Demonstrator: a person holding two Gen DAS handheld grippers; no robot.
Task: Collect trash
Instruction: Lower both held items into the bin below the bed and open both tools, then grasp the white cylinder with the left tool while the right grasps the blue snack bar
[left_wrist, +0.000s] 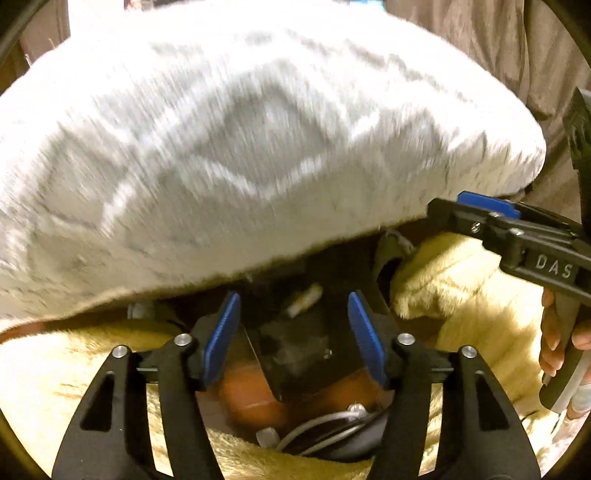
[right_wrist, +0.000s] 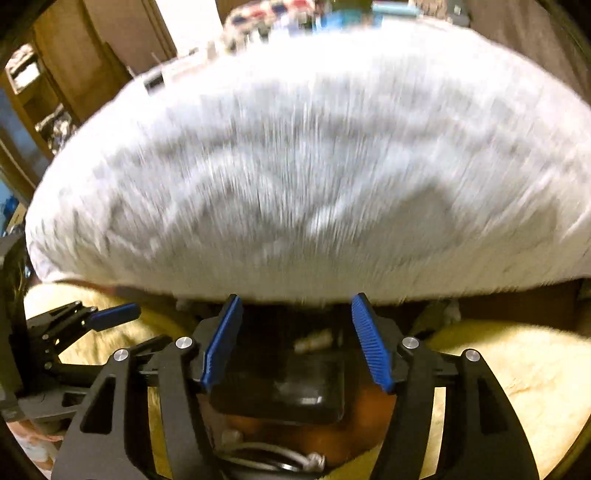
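Note:
A big grey-and-white furry cushion (left_wrist: 240, 147) (right_wrist: 314, 166), blurred, fills the upper part of both views. Under its front edge is a dark gap holding a small pale crumpled scrap (left_wrist: 304, 299) (right_wrist: 314, 341) and a flat black box (left_wrist: 295, 354) (right_wrist: 280, 391). My left gripper (left_wrist: 293, 301) stands open at the cushion's lower edge, its pads pressing on nothing. My right gripper (right_wrist: 295, 300) is open in the same way just below the cushion. Each gripper shows in the other's view: the right one's blue pad (left_wrist: 484, 205) and the left one's blue pad (right_wrist: 114, 314).
A cream fleece blanket (left_wrist: 461, 295) (right_wrist: 517, 369) lies around the gap on both sides. An orange surface (left_wrist: 255, 398) and a white cable (left_wrist: 325, 424) (right_wrist: 258, 450) lie under the box. A hand (left_wrist: 554, 343) holds the right gripper's handle. Shelves and clutter (right_wrist: 44, 103) stand behind.

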